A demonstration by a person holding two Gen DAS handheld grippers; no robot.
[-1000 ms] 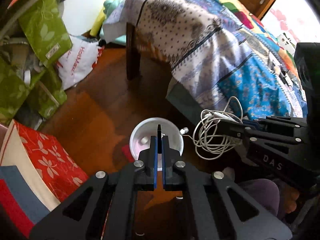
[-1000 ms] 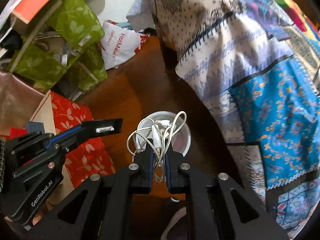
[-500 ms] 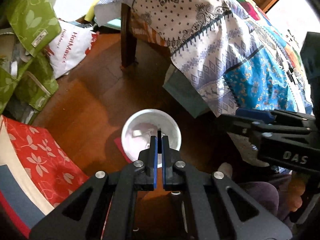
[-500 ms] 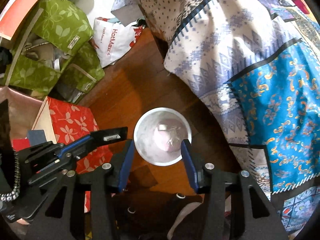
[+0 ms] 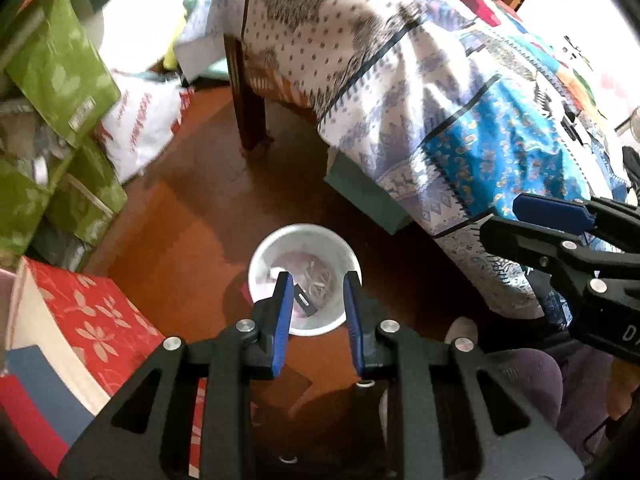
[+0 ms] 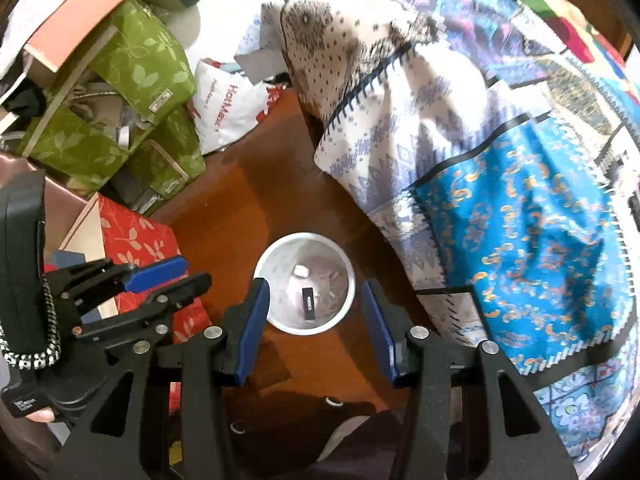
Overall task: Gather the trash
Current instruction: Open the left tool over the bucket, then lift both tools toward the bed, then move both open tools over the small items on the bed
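One cable now lies in one bin (image 5: pixel 305 240) (black stick too); left gripper (image 5: pixel 316 285) opening, right gripper (image 6: pixel 316 292) spread, both empty.

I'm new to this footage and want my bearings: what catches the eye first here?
A white bin stands on the brown wooden floor, right below both grippers, with a small black item and pale scraps inside. The right gripper is open and empty; the left gripper is opening, nothing between its jaws. A bright patterned bedspread fills the right side, and green bags pile up on the left.
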